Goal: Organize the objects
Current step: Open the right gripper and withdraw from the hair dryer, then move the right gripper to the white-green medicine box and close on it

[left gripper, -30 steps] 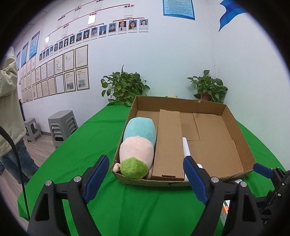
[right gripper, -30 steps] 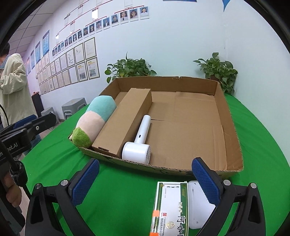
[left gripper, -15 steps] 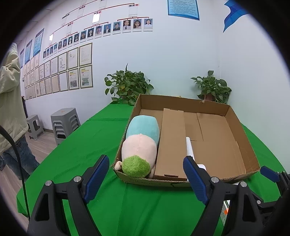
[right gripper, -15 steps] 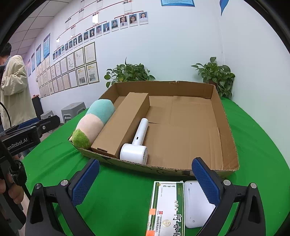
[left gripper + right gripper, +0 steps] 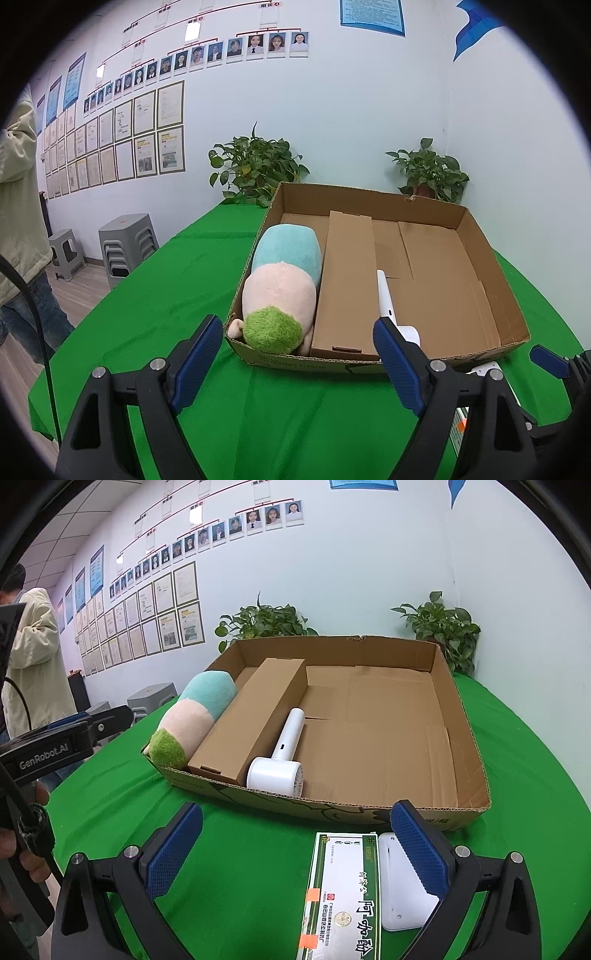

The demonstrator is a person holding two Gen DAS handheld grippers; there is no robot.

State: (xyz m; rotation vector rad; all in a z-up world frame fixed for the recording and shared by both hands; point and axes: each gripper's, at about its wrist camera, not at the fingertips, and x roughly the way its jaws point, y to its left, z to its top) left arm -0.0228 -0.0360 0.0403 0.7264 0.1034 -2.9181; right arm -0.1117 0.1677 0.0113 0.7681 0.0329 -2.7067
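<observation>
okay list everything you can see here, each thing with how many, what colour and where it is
cardboard tray: 1, brown, on the table
plush toy: 1, teal, pink, green, tray's left side
long carton: 1, brown, in tray beside the plush
handheld fan: 1, white, in tray right of the carton
medicine box: 1, green and white, on the table before the tray
flat white case: 1, white, right of the medicine box
table: 1, green cloth
potted plants: 2, green, behind the tray
stools: grey, left floor
bystander: 1, cream jacket, far left
left gripper: blue pads, open
right gripper: blue pads, open
</observation>
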